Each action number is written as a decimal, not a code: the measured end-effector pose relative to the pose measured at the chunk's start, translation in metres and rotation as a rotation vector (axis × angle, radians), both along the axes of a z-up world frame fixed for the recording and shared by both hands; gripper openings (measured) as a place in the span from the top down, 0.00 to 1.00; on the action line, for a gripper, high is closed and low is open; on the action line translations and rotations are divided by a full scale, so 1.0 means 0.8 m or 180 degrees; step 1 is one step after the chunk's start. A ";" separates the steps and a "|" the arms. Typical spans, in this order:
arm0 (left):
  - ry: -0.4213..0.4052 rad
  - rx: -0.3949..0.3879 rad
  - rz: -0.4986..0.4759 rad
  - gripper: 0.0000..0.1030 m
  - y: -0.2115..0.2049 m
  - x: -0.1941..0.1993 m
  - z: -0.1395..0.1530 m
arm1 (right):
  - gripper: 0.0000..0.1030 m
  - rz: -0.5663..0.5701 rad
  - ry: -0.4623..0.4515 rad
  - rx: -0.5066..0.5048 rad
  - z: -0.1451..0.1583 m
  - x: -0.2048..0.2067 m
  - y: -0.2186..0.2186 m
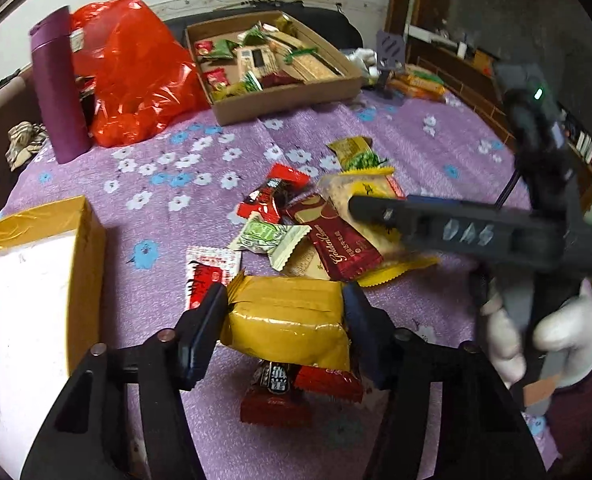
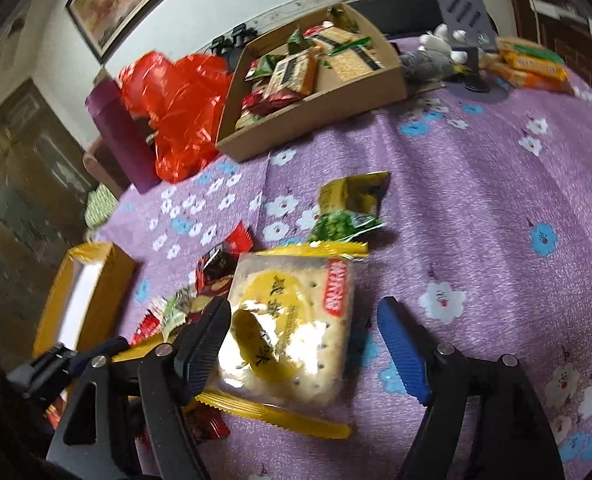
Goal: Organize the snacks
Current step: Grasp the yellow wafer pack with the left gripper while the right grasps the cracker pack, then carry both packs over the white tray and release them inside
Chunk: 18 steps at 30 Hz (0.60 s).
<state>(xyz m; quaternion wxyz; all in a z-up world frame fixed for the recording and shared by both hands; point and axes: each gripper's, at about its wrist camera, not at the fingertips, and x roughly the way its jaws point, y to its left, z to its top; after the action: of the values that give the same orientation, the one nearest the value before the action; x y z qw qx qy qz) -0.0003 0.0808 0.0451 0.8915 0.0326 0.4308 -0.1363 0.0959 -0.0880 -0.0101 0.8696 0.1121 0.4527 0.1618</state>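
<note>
Here: left gripper (image 1: 286, 312) clamped on one gold pack (image 1: 286, 320) above two red wrappers (image 1: 296, 392); right gripper (image 2: 304, 344), jaws apart, around one cracker pack (image 2: 292, 320), left pad touching, right pad clear. One loose pile (image 1: 312, 220) on the purple cloth (image 1: 168, 168); one cardboard tray (image 1: 280, 100) of snacks behind; one red bag (image 1: 136, 72), one purple bottle (image 1: 58, 88).

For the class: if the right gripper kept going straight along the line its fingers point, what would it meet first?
Most likely the clear square cracker packet with yellow crimped edges, lying between the open fingers of the right gripper; the pads are not pressing it. Depth is uncertain, but nothing shows in front of it.
</note>
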 end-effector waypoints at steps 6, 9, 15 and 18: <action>-0.0059 -0.0051 0.0029 0.48 0.002 -0.015 0.001 | 0.19 0.0021 -0.0072 -0.0361 -0.004 -0.002 0.025; -0.0068 -0.0035 0.0019 0.48 -0.003 -0.022 -0.001 | 0.20 0.0040 -0.0111 -0.0634 -0.007 -0.004 0.037; -0.0181 -0.0110 0.0123 0.48 0.007 -0.039 0.012 | 0.31 -0.0022 0.0000 -0.0430 -0.002 -0.005 0.020; -0.0253 -0.0231 0.0212 0.57 0.022 -0.052 0.023 | 0.31 -0.0117 -0.0043 -0.0266 0.005 -0.005 0.005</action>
<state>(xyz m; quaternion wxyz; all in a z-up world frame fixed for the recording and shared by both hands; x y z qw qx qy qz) -0.0416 0.0987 0.0632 0.9125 -0.0088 0.3907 -0.1207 0.0919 -0.0839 -0.0062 0.8795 0.0829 0.4511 0.1275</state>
